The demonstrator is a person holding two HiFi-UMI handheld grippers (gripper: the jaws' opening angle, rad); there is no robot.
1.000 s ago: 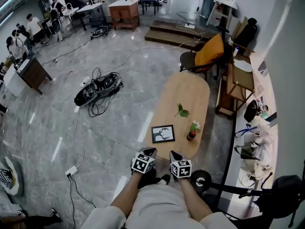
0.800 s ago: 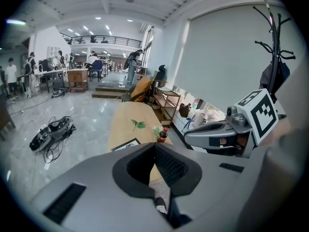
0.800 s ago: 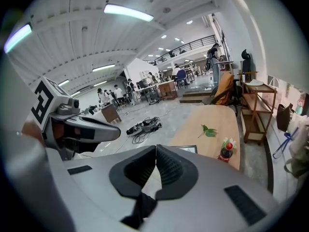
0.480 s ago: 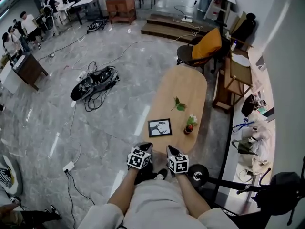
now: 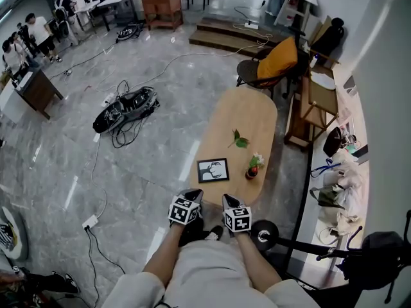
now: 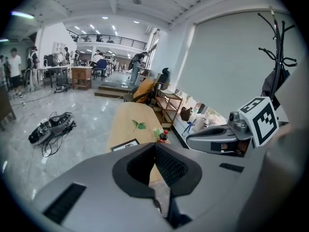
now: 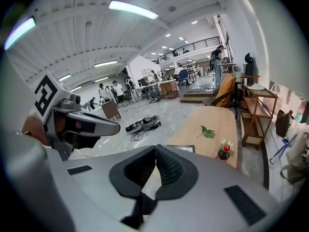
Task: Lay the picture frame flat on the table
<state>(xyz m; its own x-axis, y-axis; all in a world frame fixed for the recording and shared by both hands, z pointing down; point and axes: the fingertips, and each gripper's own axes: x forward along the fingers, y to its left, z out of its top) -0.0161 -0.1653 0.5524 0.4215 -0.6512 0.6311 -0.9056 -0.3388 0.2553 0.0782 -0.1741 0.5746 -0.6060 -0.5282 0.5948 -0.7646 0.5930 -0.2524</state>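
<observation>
The picture frame (image 5: 213, 170) seems to lie flat already, face up, at the worktop's (image 5: 253, 117) near end. Your left gripper (image 5: 194, 194) and right gripper (image 5: 228, 200) hover short of it, fingers pressed together, empty; I'd judge nothing needs laying down

The picture frame (image 5: 212, 170), black-edged around a black-and-white print, lies flat and face up on the wooden table (image 5: 250, 114), near its closer rounded end.

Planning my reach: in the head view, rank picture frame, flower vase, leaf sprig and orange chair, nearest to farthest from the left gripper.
1. picture frame: table near end, left.
2. flower vase: near end, right.
3. leaf sprig: table's middle.
4. orange chair: beyond the table.
</observation>
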